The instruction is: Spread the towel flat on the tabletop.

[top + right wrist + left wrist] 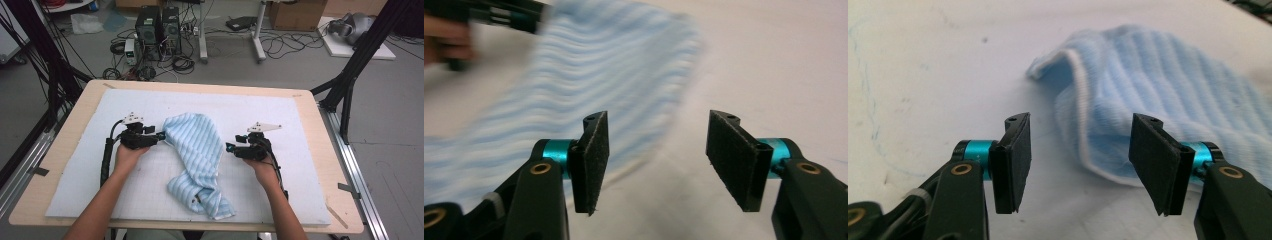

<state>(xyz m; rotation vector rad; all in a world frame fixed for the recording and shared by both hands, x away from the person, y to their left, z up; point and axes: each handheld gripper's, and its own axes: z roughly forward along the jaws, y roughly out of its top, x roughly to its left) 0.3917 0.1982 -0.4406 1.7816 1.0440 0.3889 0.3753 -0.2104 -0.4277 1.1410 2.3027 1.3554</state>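
A light-blue striped towel (197,155) lies crumpled on the white mat (150,190), its lower end bunched toward the front edge. My left gripper (161,135) sits at the towel's left edge, jaws open; in the left gripper view (1080,162) the towel's white-hemmed edge (1148,105) lies just beyond the pads, with no cloth pinched. My right gripper (229,148) is at the towel's right side, a short gap away. Its jaws (656,160) stand open and empty, the blurred towel (589,75) ahead and to the left.
The mat covers a wooden table (320,150) with bare wood borders. Black frame posts (350,85) stand at the far corners. Computers (157,30) and cables lie on the floor beyond the table.
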